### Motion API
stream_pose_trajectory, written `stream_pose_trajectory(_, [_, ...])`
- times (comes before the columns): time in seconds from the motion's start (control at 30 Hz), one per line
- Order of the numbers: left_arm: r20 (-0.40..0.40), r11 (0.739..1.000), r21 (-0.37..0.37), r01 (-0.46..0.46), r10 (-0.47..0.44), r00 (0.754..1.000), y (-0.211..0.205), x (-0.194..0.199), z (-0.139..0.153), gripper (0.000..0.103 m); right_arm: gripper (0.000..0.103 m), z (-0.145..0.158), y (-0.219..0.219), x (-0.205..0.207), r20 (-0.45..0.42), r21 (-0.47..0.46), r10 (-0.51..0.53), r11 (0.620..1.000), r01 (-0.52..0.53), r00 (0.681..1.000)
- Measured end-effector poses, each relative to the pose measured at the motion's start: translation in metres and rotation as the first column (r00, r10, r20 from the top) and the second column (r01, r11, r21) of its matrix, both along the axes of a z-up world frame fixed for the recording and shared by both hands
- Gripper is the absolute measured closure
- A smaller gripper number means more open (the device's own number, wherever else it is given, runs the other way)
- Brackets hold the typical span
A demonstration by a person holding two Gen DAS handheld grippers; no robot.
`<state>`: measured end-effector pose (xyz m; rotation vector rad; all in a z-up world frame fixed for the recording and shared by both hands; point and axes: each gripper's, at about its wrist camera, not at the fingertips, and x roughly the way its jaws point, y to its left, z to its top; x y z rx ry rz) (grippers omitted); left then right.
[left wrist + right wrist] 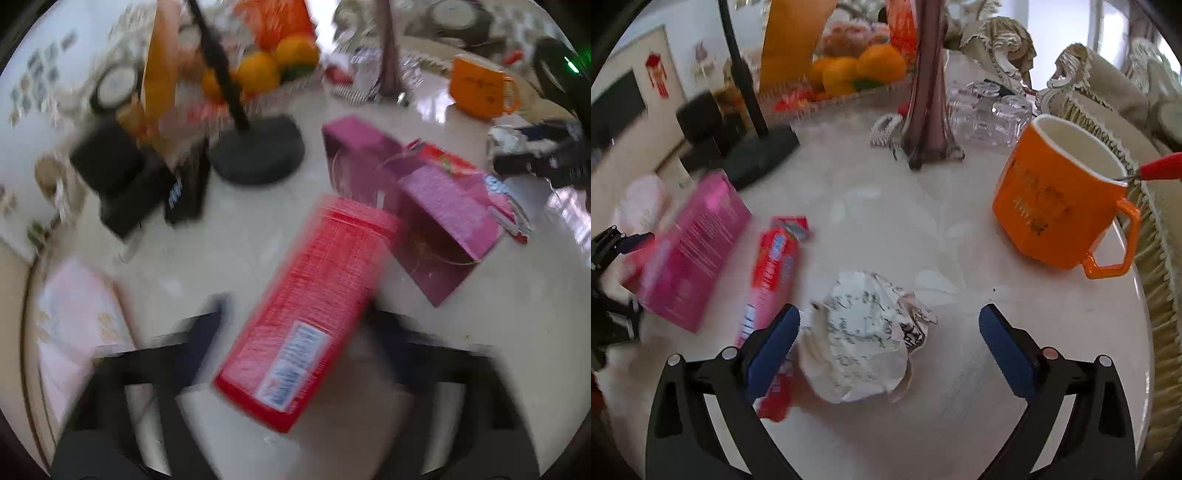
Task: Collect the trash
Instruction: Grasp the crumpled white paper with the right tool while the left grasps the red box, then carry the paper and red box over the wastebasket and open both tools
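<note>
A: Where was the left gripper [295,317]?
B: Clamped on the red box [306,314], above the table [229,251].
A: And the right gripper [888,328]?
B: Jaws apart around the crumpled paper [864,332], its left pad touching it; a pink box [690,247] lay near

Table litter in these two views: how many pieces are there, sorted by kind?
Cardboard boxes: 2 (red box, pink box)
Red snack wrapper: 1
Crumpled paper ball: 1
Total: 4
</note>
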<state>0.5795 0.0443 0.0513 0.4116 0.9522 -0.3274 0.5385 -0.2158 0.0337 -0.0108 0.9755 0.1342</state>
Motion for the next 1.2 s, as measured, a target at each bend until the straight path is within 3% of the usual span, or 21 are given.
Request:
stream_pose_trajectory(0.1, [-0.064, 0.989, -0.085, -0.121, 0.116, 0.991, 0.010, 0.003, 0.003, 0.066, 0.057, -0.001, 0.004, -0.010, 0.026, -0.041, 0.018, 0.999, -0.017, 1.000])
stream_pose_trajectory(0.37, [-0.062, 0.983, -0.096, -0.155, 0.149, 0.987, 0.011, -0.032, 0.012, 0.066, 0.060, 0.023, 0.001, -0.044, 0.079, 0.002, 0.024, 1.000, -0.025, 0.997])
stream_pose_trajectory(0.6, [-0.019, 0.967, -0.186, -0.172, 0.171, 0.985, 0.022, -0.089, 0.059, 0.066, 0.060, 0.060, -0.006, -0.097, 0.132, 0.115, 0.014, 0.993, -0.030, 0.991])
stream_pose_trajectory(0.8, [0.046, 0.957, -0.262, -0.128, 0.144, 0.988, 0.022, -0.197, 0.098, 0.066, 0.060, 0.080, 0.004, -0.199, 0.207, 0.179, 0.082, 0.977, -0.120, 0.975])
stream_pose_trajectory(0.93, [0.119, 0.939, -0.338, -0.061, 0.107, 0.987, 0.021, -0.311, 0.112, 0.066, 0.059, 0.083, 0.013, -0.289, 0.259, 0.212, 0.151, 0.955, -0.209, 0.954])
stream_pose_trajectory(1.07, [0.166, 0.934, -0.356, -0.010, 0.074, 0.983, 0.010, -0.415, 0.101, 0.066, 0.059, 0.069, 0.024, -0.385, 0.276, 0.260, 0.210, 0.923, -0.283, 0.938])
stream_pose_trajectory(1.2, [0.119, 0.918, -0.396, 0.004, 0.047, 0.992, -0.008, -0.499, 0.064, 0.066, 0.059, 0.035, 0.039, -0.454, 0.228, 0.313, 0.227, 0.904, -0.292, 0.947])
